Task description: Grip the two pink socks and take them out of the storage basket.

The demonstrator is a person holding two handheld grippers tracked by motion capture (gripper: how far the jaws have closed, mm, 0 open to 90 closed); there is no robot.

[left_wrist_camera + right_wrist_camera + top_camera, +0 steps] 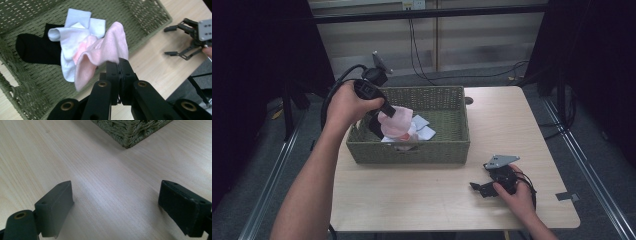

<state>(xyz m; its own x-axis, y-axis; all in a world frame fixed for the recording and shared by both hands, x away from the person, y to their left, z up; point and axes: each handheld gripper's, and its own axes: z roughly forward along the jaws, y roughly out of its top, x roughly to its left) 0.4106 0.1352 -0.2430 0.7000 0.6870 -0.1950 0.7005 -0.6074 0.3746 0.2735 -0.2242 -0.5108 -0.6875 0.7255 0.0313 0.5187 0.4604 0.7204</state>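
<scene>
Pink sock (pixel 110 47): pinched at its edge in closed left gripper (pixel 119 65), hanging over basket (pixel 447 102). Lift straight up until clear of rim; keep jaws clamped. Basket contents: white socks (pixel 72 37), black sock (pixel 35 48). Right gripper (pixel 116 205): wide open, empty, resting on table (pixel 422 195)

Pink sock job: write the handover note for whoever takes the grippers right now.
Left gripper: shut on the pink sock, held above the green woven basket.
Right gripper: open, holding nothing, low over the wooden table right of the basket.
In the basket: white socks and a black sock.
Done: pink sock gripped and raised.
Left: probably carry it out; the other socks remain inside.
</scene>
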